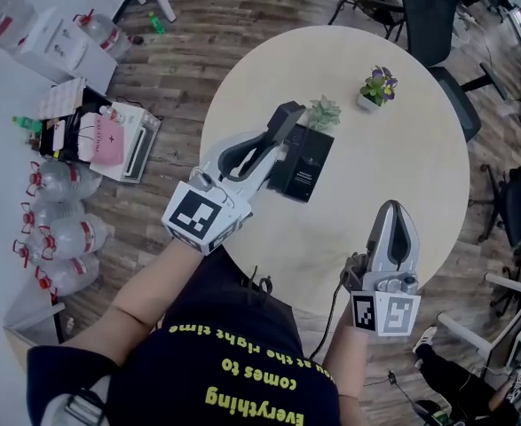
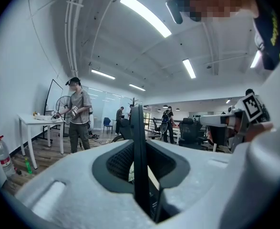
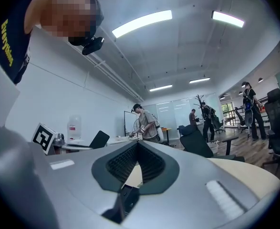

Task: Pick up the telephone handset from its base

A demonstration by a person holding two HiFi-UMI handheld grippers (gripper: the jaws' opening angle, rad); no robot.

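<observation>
The left gripper (image 1: pixel 274 140) pinches the dark telephone handset (image 1: pixel 288 115) edge-on between its jaws and holds it over the far-left corner of the black telephone base (image 1: pixel 303 165); from above I cannot tell whether the two are apart. The right gripper (image 1: pixel 393 208), jaws pressed together on nothing, hangs to the near right of the base, over the round table's (image 1: pixel 420 149) edge. A small green potted plant (image 1: pixel 324 112) stands just behind the base.

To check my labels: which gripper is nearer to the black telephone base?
Left. The left gripper, shut on the handset, is directly beside the telephone base. The right gripper, shut and empty, is apart from it, near the table edge.
</observation>
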